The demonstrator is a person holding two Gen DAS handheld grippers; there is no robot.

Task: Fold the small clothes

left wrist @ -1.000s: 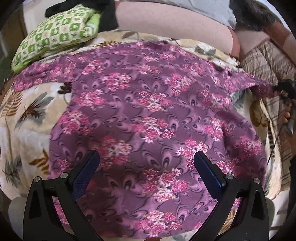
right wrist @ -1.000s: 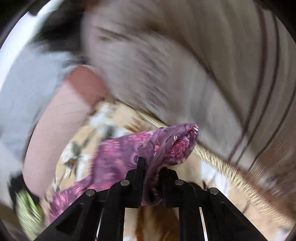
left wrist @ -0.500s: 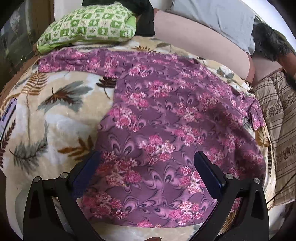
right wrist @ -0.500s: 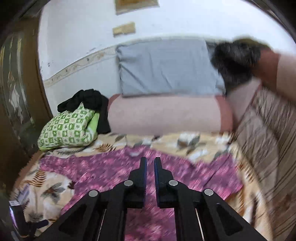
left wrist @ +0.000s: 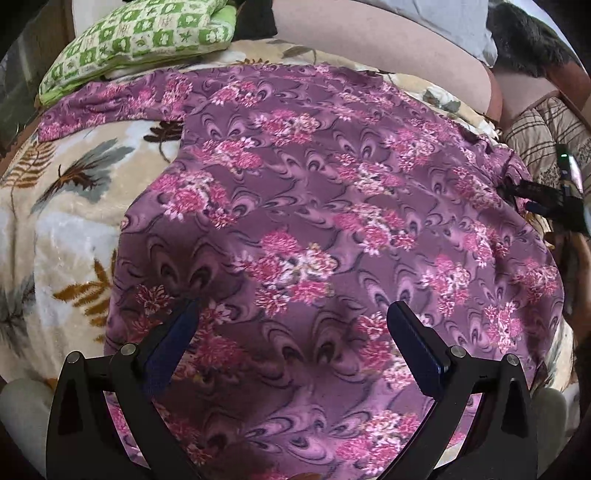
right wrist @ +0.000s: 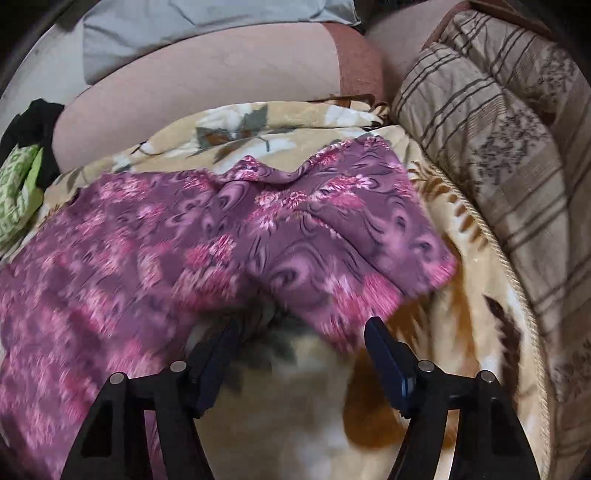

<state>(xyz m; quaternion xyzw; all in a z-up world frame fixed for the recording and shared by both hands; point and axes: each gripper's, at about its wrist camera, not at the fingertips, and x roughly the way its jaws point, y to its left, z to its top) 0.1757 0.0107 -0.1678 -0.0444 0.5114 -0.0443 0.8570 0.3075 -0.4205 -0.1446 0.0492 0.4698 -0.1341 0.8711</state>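
A purple top with pink flowers [left wrist: 314, 206] lies spread flat on a cream leaf-print blanket [left wrist: 55, 221]. Its left sleeve [left wrist: 110, 103] stretches toward the green pillow. My left gripper [left wrist: 291, 314] is open and empty, low over the top's lower body. In the right wrist view the top's right sleeve [right wrist: 369, 221] lies a little rumpled on the blanket [right wrist: 461, 332]. My right gripper [right wrist: 301, 332] is open and empty, just below the sleeve's underarm edge. It also shows at the right edge of the left wrist view [left wrist: 546, 199].
A green checked pillow [left wrist: 140, 40] lies at the back left. A pink bolster [right wrist: 207, 85] and a grey pillow [right wrist: 184, 22] run along the back. A striped beige quilt [right wrist: 498, 147] lies folded at the right. Dark clothing [right wrist: 33, 125] sits by the green pillow.
My right gripper let go of the sleeve end, swung up and away, then came back down open beside the sleeve. My left gripper rose and then dropped closer to the top.
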